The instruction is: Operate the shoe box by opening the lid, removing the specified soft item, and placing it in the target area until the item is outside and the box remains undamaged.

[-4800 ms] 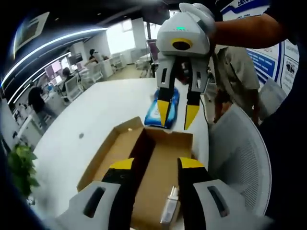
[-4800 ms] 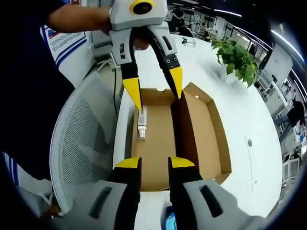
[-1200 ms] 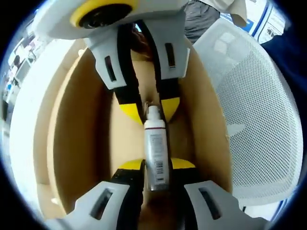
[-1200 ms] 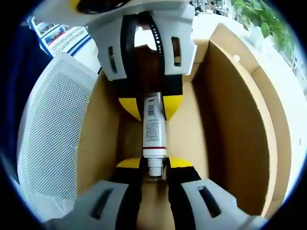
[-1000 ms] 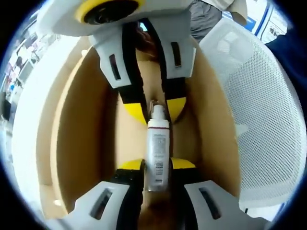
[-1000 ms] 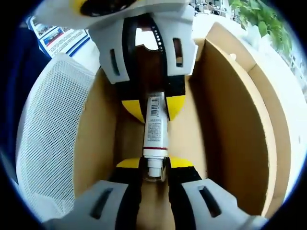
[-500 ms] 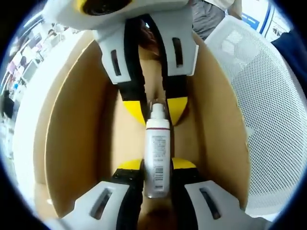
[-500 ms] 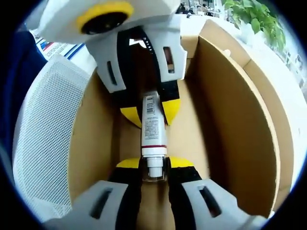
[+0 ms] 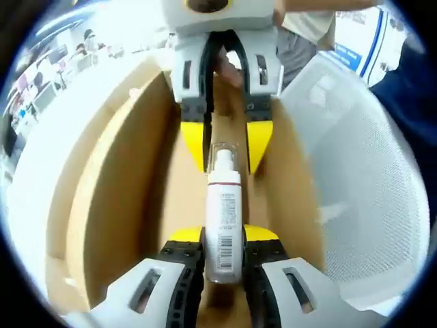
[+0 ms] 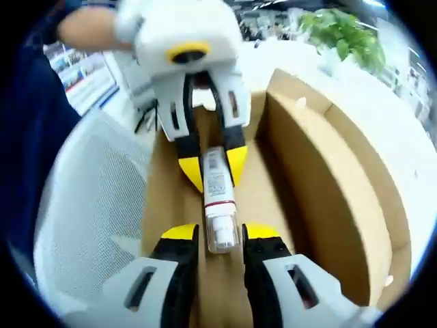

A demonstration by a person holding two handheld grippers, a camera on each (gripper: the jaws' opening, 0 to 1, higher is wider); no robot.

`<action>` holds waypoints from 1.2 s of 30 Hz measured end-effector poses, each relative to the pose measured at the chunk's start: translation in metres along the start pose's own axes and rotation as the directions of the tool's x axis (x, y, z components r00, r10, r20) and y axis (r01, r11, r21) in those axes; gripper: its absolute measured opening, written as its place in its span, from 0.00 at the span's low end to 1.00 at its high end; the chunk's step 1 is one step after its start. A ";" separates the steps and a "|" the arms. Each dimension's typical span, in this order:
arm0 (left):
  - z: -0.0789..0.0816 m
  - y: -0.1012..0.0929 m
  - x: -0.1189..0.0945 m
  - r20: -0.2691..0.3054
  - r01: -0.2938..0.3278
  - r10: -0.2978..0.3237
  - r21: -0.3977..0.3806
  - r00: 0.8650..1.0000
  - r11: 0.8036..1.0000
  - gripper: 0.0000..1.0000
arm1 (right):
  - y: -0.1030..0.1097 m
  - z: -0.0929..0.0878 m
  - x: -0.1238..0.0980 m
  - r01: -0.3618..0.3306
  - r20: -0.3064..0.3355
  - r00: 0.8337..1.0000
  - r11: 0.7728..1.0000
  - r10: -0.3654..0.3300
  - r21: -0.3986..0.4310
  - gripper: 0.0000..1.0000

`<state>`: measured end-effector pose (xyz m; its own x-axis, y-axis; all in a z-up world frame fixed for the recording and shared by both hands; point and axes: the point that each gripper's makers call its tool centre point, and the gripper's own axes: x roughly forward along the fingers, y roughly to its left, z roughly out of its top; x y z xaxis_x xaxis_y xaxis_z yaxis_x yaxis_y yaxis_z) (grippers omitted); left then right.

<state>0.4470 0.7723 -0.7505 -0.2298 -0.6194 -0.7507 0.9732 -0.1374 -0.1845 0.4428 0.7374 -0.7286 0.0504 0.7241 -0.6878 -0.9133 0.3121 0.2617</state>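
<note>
Spanning both ends, the bottle [image 9: 223, 219] is clamped by the left gripper [image 9: 223, 240] and right gripper [image 10: 212, 236], kept level above the open shoe box [image 10: 321, 171].

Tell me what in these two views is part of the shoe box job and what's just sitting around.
Part of the job:
- bottle, gripped at both ends
- cardboard box, lid open
- left tongs, on the bottle's base
- right tongs, on its cap end

Just sitting around:
- white mesh chair, beside the box
- potted plant, on the table behind the box
- white table
</note>
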 end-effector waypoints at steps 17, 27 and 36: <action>0.056 -0.016 -0.048 0.337 0.201 -0.135 -0.168 0.932 0.965 0.17 | 0.013 0.059 -0.058 -0.082 0.292 0.956 0.985 0.035 0.152 0.21; 0.062 -0.029 -0.047 0.315 0.245 -0.194 -0.133 0.929 0.960 0.17 | 0.032 0.057 -0.046 -0.125 0.241 0.966 0.985 0.093 0.122 0.20; 0.067 -0.034 -0.045 0.295 0.268 -0.225 -0.116 0.929 0.956 0.17 | 0.039 0.052 -0.040 -0.138 0.215 0.970 0.984 0.111 0.114 0.20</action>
<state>0.4249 0.7536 -0.6678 -0.4287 -0.7725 -0.4685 0.8679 -0.2079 -0.4512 0.4268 0.7524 -0.6551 0.0340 0.8695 -0.4928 -0.8594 0.2772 0.4297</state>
